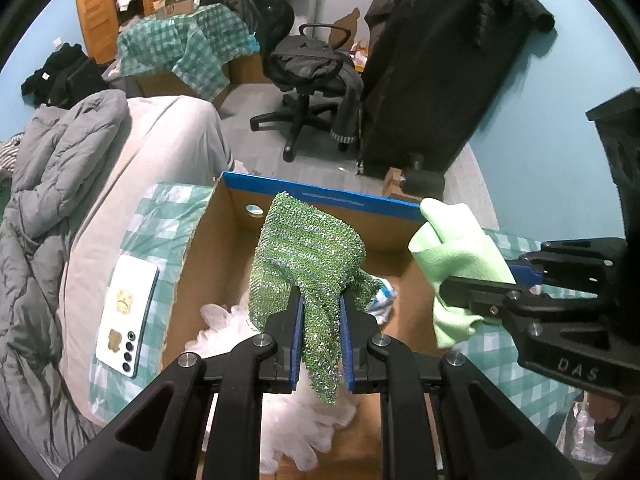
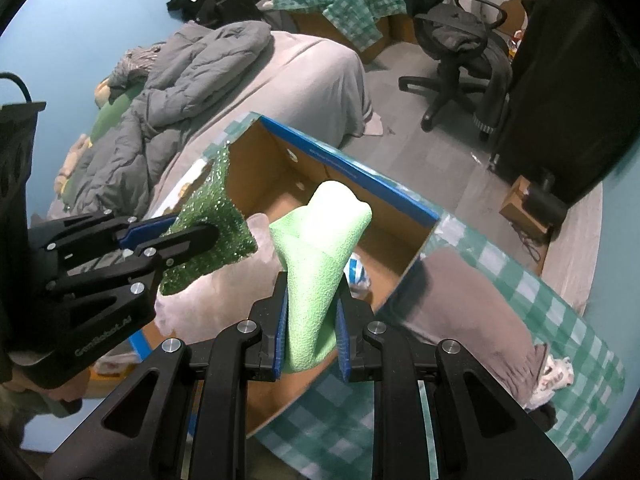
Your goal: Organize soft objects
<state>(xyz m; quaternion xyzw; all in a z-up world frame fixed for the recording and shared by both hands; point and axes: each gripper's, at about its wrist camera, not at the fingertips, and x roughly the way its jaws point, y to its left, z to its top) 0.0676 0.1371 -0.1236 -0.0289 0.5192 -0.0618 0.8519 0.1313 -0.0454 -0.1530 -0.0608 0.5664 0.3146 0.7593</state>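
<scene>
My left gripper (image 1: 320,300) is shut on a glittery green mesh cloth (image 1: 308,252), which hangs over the open cardboard box (image 1: 320,196). The same cloth (image 2: 208,216) and left gripper (image 2: 196,232) show at the left of the right wrist view. My right gripper (image 2: 312,296) is shut on a pale green soft cloth (image 2: 320,248), held above the box (image 2: 352,176); it also appears at the right of the left wrist view as the pale cloth (image 1: 456,256) in the right gripper (image 1: 480,292). White plastic gloves (image 1: 240,332) and a white-blue wrapper (image 1: 384,296) lie inside the box.
The box stands on a green-checked cloth (image 2: 520,300). A white phone (image 1: 128,316) lies left of the box, beside a bed with a grey quilt (image 1: 52,184). A black office chair (image 1: 308,72) and a dark cabinet (image 1: 440,60) stand beyond. A brown soft item (image 2: 472,320) lies right of the box.
</scene>
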